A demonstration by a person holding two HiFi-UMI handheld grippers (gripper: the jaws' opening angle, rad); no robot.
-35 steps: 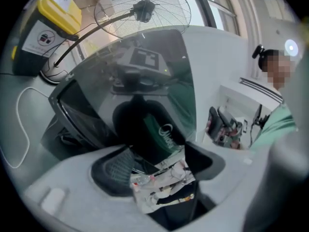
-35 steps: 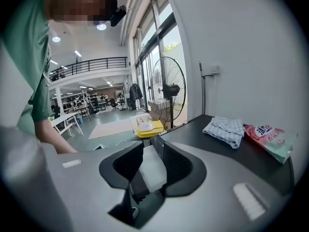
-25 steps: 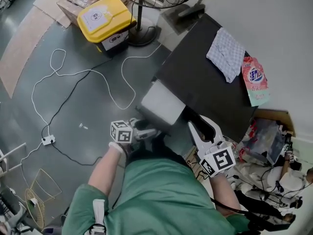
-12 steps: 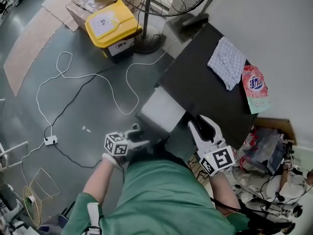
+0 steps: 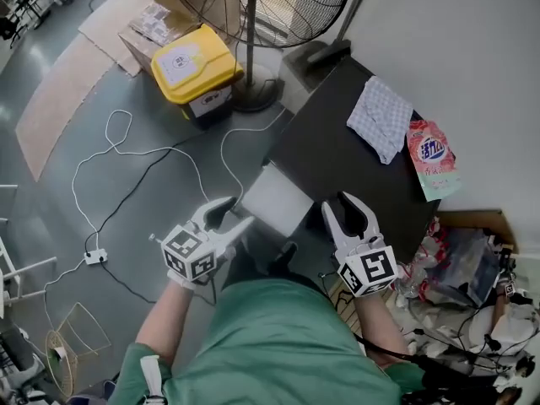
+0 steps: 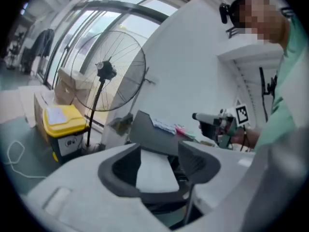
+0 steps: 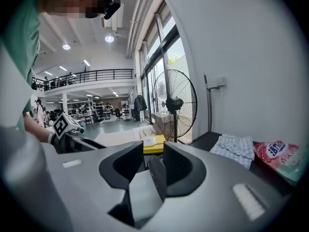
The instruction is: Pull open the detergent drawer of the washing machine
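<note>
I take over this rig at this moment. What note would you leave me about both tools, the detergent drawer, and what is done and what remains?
Left tool: open and empty; its jaws have just been closing partly, with nothing pressed between them. It hangs just short of the drawer.
Right tool: open, empty, near the machine's front.
Detergent drawer: pulled out from the washing machine. A checked cloth and a pink detergent bag lie on top.
Done: the drawer appears open.
Left: probably only to check that it is fully out.
</note>
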